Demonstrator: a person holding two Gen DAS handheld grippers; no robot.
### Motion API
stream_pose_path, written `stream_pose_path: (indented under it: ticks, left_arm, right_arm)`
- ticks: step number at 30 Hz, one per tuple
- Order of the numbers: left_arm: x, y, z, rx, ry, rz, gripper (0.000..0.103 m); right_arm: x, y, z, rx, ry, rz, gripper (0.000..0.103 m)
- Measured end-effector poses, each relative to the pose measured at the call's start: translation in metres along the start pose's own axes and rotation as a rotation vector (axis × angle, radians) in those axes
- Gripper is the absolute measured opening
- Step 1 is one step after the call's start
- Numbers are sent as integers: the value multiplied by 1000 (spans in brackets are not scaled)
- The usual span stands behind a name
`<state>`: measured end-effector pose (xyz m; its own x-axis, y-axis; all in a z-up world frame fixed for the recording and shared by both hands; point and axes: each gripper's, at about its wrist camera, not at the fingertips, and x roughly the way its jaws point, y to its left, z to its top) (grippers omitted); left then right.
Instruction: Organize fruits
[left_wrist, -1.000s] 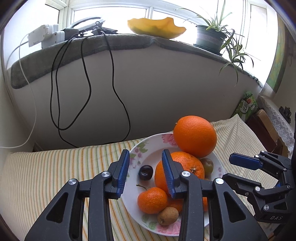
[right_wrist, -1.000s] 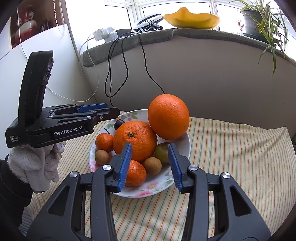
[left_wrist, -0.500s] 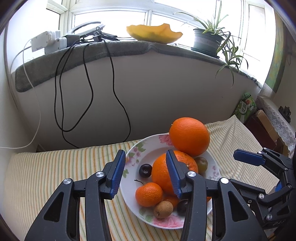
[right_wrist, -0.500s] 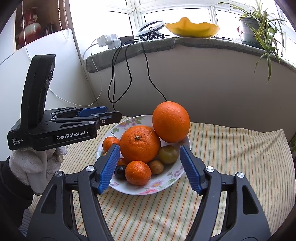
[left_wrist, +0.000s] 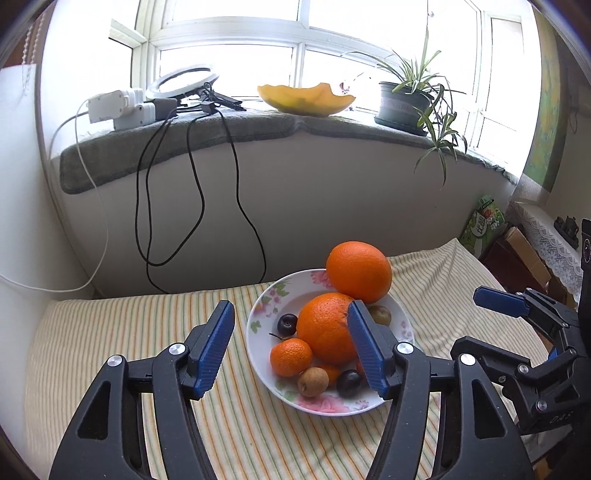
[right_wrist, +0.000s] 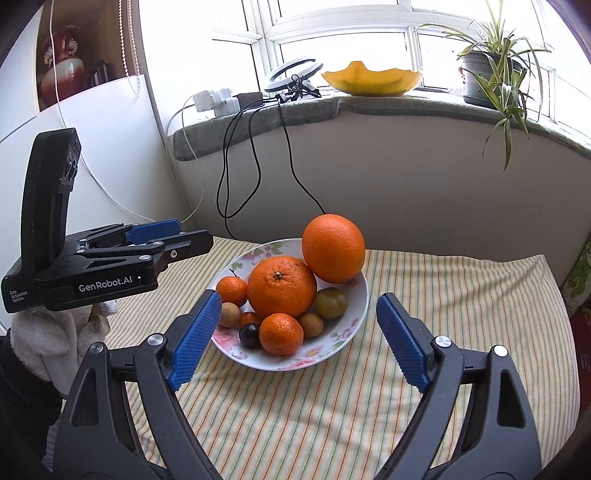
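Floral plate (right_wrist: 354, 314) of fruit at frame centre on striped cloth (right_wrist: 443, 295), two big oranges (right_wrist: 282, 291) on top. Right gripper (right_wrist: 295, 328) in lower frame, jaws wide apart, just been opening, empty. Left gripper (left_wrist: 291, 332) likewise apart, just been opening, gripping nothing, plate beyond its tips.

Daylight from the window (left_wrist: 303, 55) backlights both views and overexposes the panes. Fisheye distortion bends the sill (right_wrist: 369, 107) and darkens the corners. Shadows on the striped cloth (right_wrist: 424, 288) are soft; focus is sharp.
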<state>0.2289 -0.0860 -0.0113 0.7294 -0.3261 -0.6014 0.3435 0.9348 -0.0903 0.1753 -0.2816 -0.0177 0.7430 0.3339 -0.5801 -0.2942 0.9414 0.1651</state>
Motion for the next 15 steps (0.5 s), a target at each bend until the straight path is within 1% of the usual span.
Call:
stream_pose_path:
  ticks: [1, 3, 6, 8, 11, 12, 14, 15]
  left_arm:
    - [-6, -1, -1, -3, -8, 0, 67]
    - [-17, -3, -4, -7, -22, 2, 68]
    - [-32, -7, -11, 0, -44, 28, 69]
    - [-42, -10, -16, 2, -56, 39, 72]
    - [-57, -15, -23, 4, -78, 57, 73]
    - [-62, -16, -25, 5, -84, 59, 73]
    - [-70, -20, -31, 11, -92, 57, 80]
    - [-75, -21, -34, 10, -96, 63, 81]
  right_arm:
    - [-4, 1, 0, 1, -4, -3, 89]
    - [-11, 3, -1, -2, -12, -14, 89]
    - [-23, 9, -4, -12, -25, -19, 89]
    - [-31, 13, -6, -17, -33, -25, 89]
    - [-44, 19, -10, -18, -50, -21, 90]
    - [-47, 22, -11, -18, -55, -22, 91]
    - [-55, 26, -16, -20, -69, -30, 98]
    - [-58, 28, -18, -24, -77, -35, 99]
